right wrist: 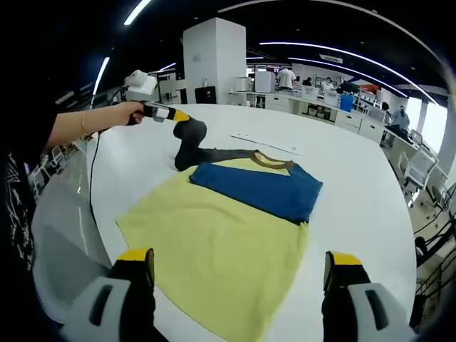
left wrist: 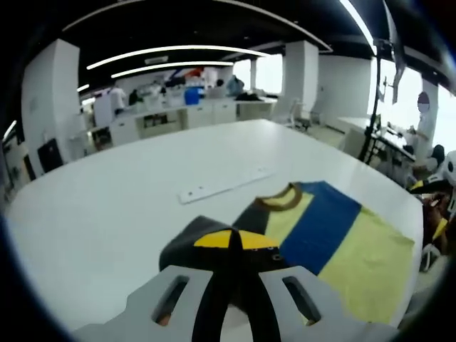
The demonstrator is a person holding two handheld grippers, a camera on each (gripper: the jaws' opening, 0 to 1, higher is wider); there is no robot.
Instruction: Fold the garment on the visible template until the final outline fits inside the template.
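Garment: yellow-and-blue cloth T-shirt (right wrist: 235, 228) mid-table, blue band folded across chest | left gripper (left wrist: 237, 246) pinches dark sleeve (right wrist: 191, 142), lifted | right gripper (right wrist: 239, 267) jaws apart, empty | template perhaps white strip (left wrist: 224, 184) | folding early, mostly remaining

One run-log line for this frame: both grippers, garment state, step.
left hand-held gripper: shut on dark sleeve, lifted | right hand-held gripper: open, over hem | t-shirt: flat on white table | step: sleeve fold underway
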